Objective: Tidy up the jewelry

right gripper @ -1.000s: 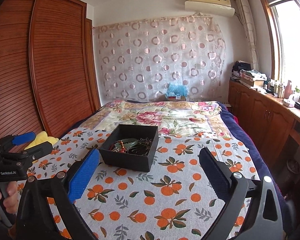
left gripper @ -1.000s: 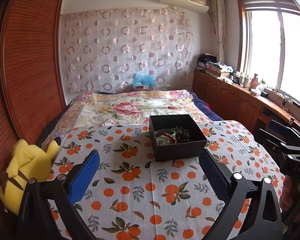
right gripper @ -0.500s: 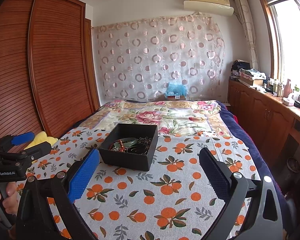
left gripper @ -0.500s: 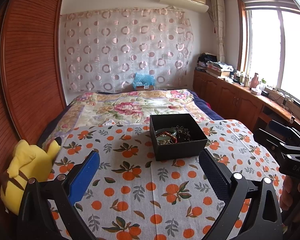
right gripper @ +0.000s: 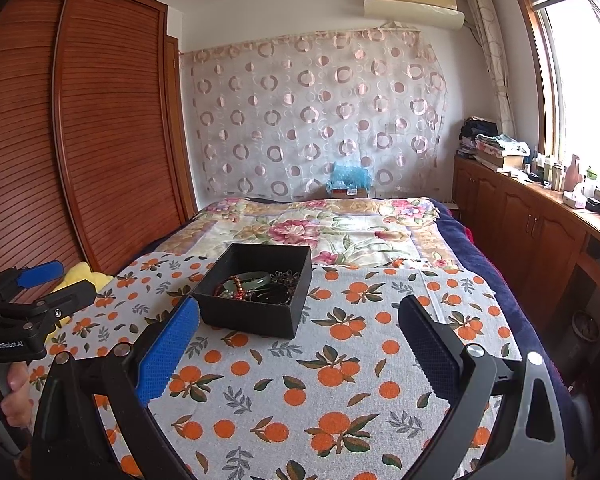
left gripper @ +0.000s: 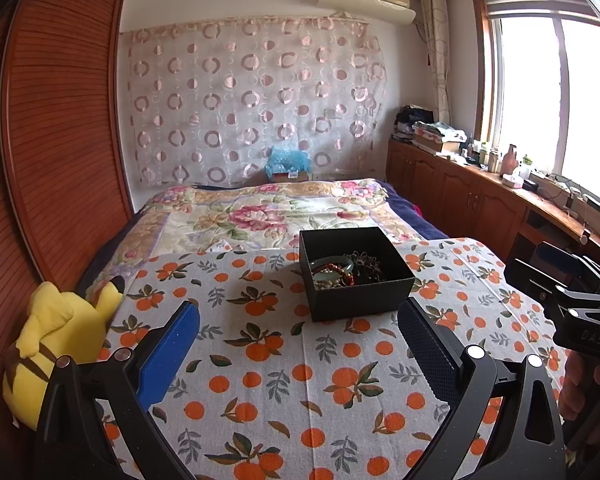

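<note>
A black open box [left gripper: 356, 274] stands on the orange-print cloth [left gripper: 284, 364]; it also shows in the right wrist view [right gripper: 256, 292]. Inside lie tangled jewelry: a pale green bangle [left gripper: 332, 266], red beads and dark chains [right gripper: 272, 290]. My left gripper [left gripper: 298, 320] is open and empty, held short of the box. My right gripper [right gripper: 298, 320] is open and empty, just right of and short of the box. Each gripper shows at the edge of the other's view: the right [left gripper: 572, 300], the left [right gripper: 24, 300].
A yellow plush toy [left gripper: 56, 344] lies at the cloth's left edge by the wooden wardrobe [left gripper: 56, 140]. A floral quilt [left gripper: 268, 212] covers the bed beyond the box. Wooden cabinets [right gripper: 540, 236] with clutter run along the right under the window.
Both grippers have eased slightly toward the box; nothing was picked up or let go.
</note>
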A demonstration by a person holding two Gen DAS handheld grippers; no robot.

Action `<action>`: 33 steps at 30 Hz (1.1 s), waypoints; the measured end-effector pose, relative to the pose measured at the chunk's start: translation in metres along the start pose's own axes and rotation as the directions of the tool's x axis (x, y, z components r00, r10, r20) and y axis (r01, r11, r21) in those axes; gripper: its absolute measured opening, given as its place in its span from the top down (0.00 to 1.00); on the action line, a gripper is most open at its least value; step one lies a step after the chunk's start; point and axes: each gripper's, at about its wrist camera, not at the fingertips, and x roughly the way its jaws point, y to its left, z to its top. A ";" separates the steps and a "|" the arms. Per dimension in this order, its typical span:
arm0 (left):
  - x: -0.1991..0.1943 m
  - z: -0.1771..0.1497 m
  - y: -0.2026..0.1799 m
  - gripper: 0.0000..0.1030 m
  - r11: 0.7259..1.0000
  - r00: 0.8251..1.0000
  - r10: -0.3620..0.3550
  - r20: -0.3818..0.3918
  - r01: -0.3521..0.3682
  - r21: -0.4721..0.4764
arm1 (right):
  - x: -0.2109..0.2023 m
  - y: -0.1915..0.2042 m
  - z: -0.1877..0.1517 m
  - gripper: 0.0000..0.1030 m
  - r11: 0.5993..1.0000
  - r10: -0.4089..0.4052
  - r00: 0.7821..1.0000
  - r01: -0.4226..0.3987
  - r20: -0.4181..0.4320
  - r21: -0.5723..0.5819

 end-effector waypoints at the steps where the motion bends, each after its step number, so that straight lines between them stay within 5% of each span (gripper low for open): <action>1: 0.000 -0.001 0.001 0.07 1.000 1.000 0.000 0.001 0.000 0.001 | 0.000 0.000 0.000 0.03 1.000 0.001 1.000 -0.001 0.000 0.001; 33: -0.005 -0.002 0.002 0.07 1.000 1.000 0.004 0.007 -0.004 0.008 | -0.001 0.000 -0.002 0.03 1.000 0.002 1.000 -0.002 0.003 0.002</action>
